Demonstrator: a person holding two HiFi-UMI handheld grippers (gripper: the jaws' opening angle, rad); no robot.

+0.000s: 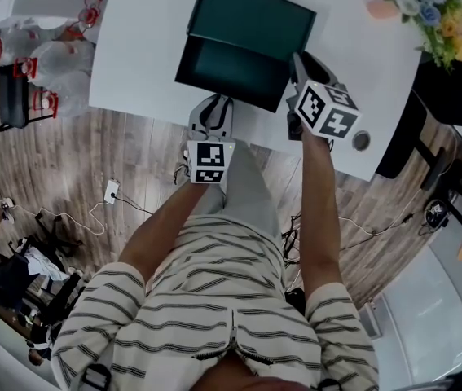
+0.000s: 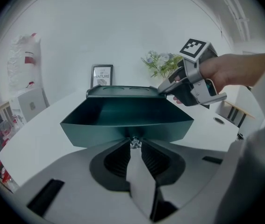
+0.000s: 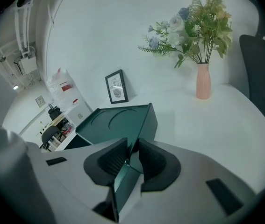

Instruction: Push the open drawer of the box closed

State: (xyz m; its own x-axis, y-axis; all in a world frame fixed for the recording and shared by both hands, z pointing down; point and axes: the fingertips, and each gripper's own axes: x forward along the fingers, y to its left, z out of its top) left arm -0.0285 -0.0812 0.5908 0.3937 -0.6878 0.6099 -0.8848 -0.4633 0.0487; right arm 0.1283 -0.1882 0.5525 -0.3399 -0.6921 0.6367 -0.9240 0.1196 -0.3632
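Observation:
A dark green box (image 1: pixel 251 19) stands on the white table (image 1: pixel 141 47), its drawer (image 1: pixel 231 68) pulled out toward me. In the left gripper view the drawer (image 2: pixel 123 113) gapes empty, and its small silver knob (image 2: pixel 135 143) sits between the tips of my left gripper (image 2: pixel 135 148), whose jaws are closed on it. My right gripper (image 1: pixel 296 76) is at the box's right front corner. In the right gripper view the box's (image 3: pixel 118 120) thin green edge runs between the pads of that gripper (image 3: pixel 133 150), which is shut on it.
A pink vase of flowers (image 3: pixel 202 80) and a small picture frame (image 3: pixel 117 87) stand behind the box. A black chair (image 3: pixel 261 73) is at the table's right. A round grommet (image 1: pixel 362 141) sits near the table's front edge. Bags (image 1: pixel 51 55) and cables lie on the wooden floor.

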